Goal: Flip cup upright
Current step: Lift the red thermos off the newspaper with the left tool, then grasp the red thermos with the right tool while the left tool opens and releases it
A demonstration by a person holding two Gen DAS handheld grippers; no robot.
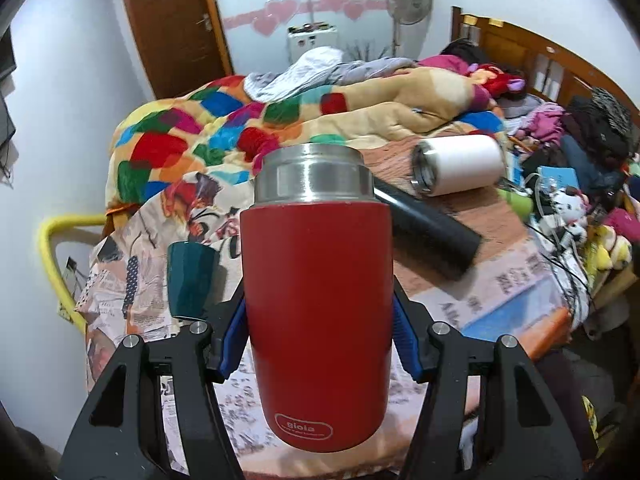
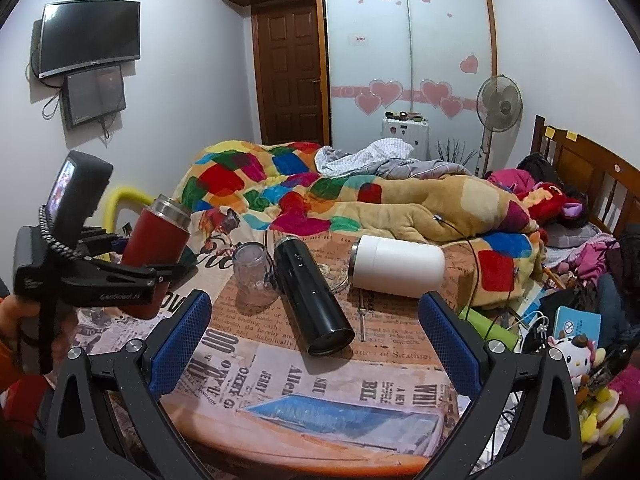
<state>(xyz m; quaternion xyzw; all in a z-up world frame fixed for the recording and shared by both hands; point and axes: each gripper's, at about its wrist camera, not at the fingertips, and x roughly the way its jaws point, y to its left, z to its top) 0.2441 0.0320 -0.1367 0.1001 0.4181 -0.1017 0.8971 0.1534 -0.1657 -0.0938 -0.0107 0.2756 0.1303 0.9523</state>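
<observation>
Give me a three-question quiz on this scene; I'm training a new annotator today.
1. True or false: the left claw is shut on the red cup.
2. Which lies on its side on the table? A) black flask B) teal cup
3. Fill in: the right claw is ___.

Key: 1 true; 2 A; 3 open.

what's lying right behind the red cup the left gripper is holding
Behind the red cup, a black flask lies on its side, its near end hidden by the cup. Further back lies a white tumbler.
</observation>
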